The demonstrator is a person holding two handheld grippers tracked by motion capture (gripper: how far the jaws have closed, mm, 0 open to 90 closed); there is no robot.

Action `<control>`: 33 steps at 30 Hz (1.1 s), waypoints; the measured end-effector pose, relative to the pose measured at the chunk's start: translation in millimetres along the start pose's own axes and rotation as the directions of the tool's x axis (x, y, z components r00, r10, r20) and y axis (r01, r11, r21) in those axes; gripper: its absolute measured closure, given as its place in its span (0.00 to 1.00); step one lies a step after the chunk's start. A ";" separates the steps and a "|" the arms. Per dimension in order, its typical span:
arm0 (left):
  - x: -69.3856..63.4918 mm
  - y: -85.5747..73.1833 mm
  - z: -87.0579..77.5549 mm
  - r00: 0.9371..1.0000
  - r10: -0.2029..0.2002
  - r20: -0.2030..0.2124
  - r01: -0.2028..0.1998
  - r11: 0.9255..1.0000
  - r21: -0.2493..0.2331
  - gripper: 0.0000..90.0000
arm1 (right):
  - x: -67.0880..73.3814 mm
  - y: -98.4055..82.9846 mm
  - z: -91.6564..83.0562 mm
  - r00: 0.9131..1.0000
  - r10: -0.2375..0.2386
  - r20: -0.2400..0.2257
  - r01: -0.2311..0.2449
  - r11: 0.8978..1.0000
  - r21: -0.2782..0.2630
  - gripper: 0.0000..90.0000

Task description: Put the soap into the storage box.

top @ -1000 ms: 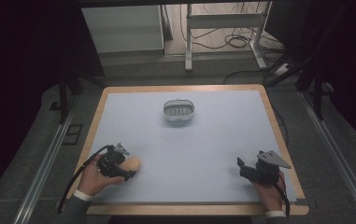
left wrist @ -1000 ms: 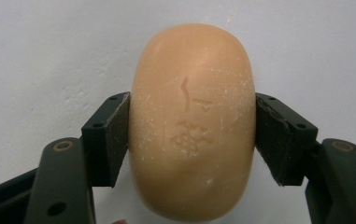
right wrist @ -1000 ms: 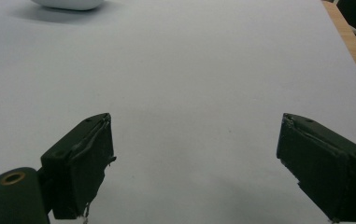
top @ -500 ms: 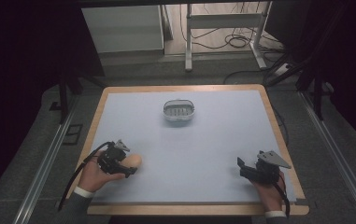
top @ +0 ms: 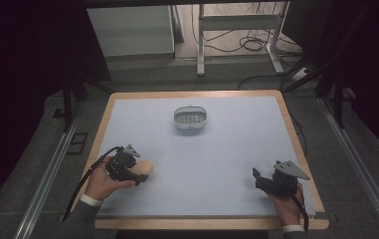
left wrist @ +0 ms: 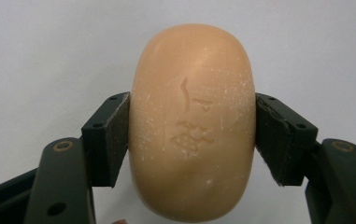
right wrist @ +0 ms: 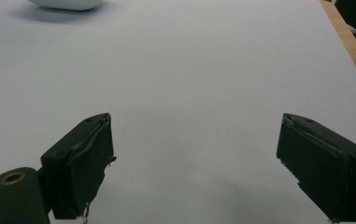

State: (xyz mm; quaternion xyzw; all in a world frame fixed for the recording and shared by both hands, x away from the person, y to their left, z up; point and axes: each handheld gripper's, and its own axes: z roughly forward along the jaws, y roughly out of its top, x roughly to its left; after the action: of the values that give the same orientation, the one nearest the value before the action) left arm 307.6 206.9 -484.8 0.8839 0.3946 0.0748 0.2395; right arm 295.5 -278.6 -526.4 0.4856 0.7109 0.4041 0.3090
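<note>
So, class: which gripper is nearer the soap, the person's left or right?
Left. The left gripper has its jaws shut on the soap at the table's near-left side. The right gripper sits open at the near-right side, far across the table from it.

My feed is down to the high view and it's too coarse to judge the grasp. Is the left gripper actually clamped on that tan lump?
Observer: Yes. In the left gripper view the left gripper has both pads pressed against the sides of the soap bar.
Operator: Soap? Any markings on it?
Observer: An embossed stamp sits on its upper face, with pale dusty specks around it.
Operator: And the right gripper?
Observer: The right gripper is open, jaws wide apart with bare white table between them.
Operator: Anything ahead of it?
Observer: The edge of the white soap dish shows at the top of its view.
</note>
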 end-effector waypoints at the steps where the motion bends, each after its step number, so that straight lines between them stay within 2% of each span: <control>1: -0.2 1.6 -0.5 1.000 0.003 -0.002 -0.003 1.000 -0.002 0.36 | 0.0 0.0 0.0 1.000 0.000 0.000 0.000 1.000 0.000 0.12; 13: -0.4 13.6 -2.0 1.000 0.015 0.003 -0.015 1.000 -0.008 0.36 | -0.4 -0.2 -0.5 1.000 0.007 0.008 -0.007 1.000 -0.005 0.12; 19: 4.0 18.9 -5.5 1.000 0.006 0.012 -0.006 1.000 -0.024 0.36 | -1.7 -0.4 -0.9 1.000 0.021 0.013 -0.021 1.000 -0.010 0.12; 33: 10.6 33.3 -0.6 1.000 -0.001 0.010 0.001 0.999 -0.039 0.36 | 0.1 -0.1 -0.2 1.000 0.006 0.017 -0.006 1.000 -0.003 0.12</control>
State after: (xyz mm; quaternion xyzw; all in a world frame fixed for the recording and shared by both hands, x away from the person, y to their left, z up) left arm 336.6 195.8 -468.9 0.8793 0.3924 0.0781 0.2585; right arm 295.3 -278.5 -526.3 0.4908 0.7061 0.4021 0.3144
